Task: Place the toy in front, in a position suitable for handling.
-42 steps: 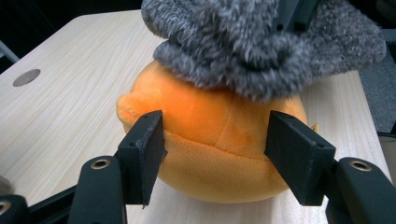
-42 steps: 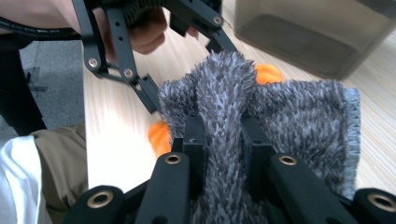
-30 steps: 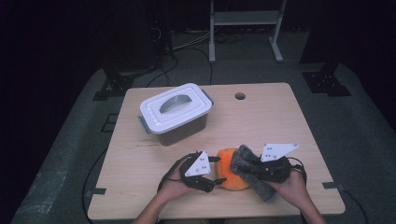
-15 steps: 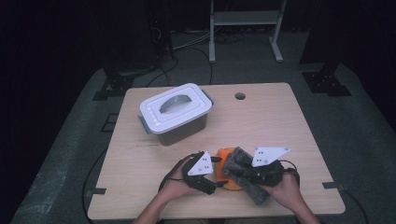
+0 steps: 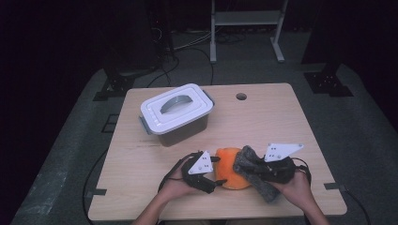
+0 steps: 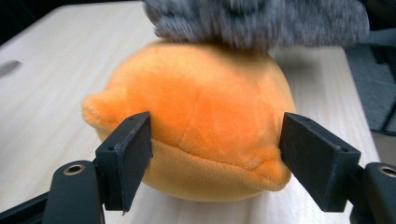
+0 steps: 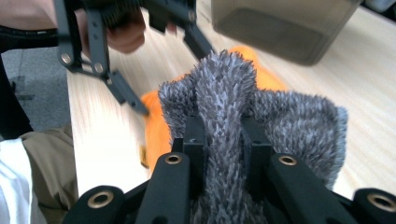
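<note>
An orange plush (image 5: 229, 165) lies on the table near the front edge. My left gripper (image 5: 217, 176) reaches it from the left. In the left gripper view the plush (image 6: 201, 116) sits between the pads (image 6: 133, 158). The jaws have just been opening and lie at its sides without denting it. My right gripper (image 5: 248, 165) is shut on a grey fuzzy cloth (image 5: 265, 190). It holds the cloth over the plush's right side. In the right gripper view the cloth (image 7: 224, 88) bulges out above my right gripper (image 7: 224, 135), with the plush (image 7: 156, 121) behind it.
A white-lidded plastic box (image 5: 176, 115) with a grey handle stands at the back left of the wooden table (image 5: 281, 122). A round cable hole (image 5: 241, 96) sits at the far edge. The person's hand (image 7: 126, 35) holds the left gripper.
The right gripper has shifted slightly with the grey cloth above the plush. The left hand has kept its place beside the plush.
</note>
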